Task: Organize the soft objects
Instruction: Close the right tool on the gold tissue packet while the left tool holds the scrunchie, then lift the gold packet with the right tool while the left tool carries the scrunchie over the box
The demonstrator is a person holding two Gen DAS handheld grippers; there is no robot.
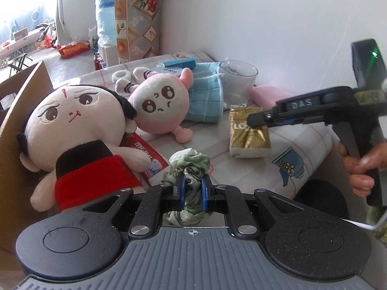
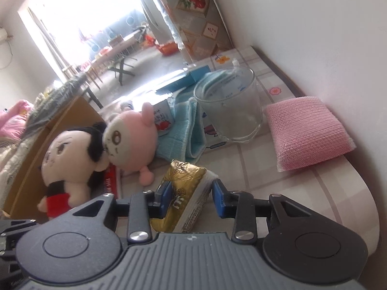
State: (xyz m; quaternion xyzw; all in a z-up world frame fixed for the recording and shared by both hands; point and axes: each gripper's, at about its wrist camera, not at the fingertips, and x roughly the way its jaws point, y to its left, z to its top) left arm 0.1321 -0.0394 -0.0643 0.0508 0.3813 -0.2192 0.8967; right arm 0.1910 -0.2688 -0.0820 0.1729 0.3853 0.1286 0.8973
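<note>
Left wrist view: left gripper (image 1: 191, 189), blue pads pinched on a crumpled green-and-white cloth (image 1: 189, 166), held clear of the table (image 1: 302, 142), presumably to carry it off for sorting. Left, near: a doll in red and black (image 1: 79, 140) slumped against a cardboard box (image 1: 24, 91), which probably serves as the collecting bin. Just right of it, head touching head, a pink round plush (image 1: 160, 101), lying over a red-and-white carton (image 1: 147, 154). Far centre: a folded blue towel (image 1: 205, 94), a glass cup (image 1: 238, 82) beside it, a blue box (image 1: 179, 61) behind. Right: a gold tissue pack (image 1: 249, 133) flat on the checked cover, with the right gripper (image 1: 260, 120) reaching in over its top edge, handle in the person's hand (image 1: 362, 166). Right wrist view: right gripper (image 2: 191, 194), fingers spread on either side of the gold tissue pack (image 2: 186, 181), not yet pressed in; whether a pad touches the wrapper cannot be told. The straddle suggests a pick-up is being lined up. Far right by the wall: a pink mesh-wrapped sponge (image 2: 307, 133), untouched. Glass cup (image 2: 229, 106) and blue towel (image 2: 183, 130) beyond the pack; both plush toys lie left, the doll (image 2: 70, 159) against the box (image 2: 48, 140).
</note>
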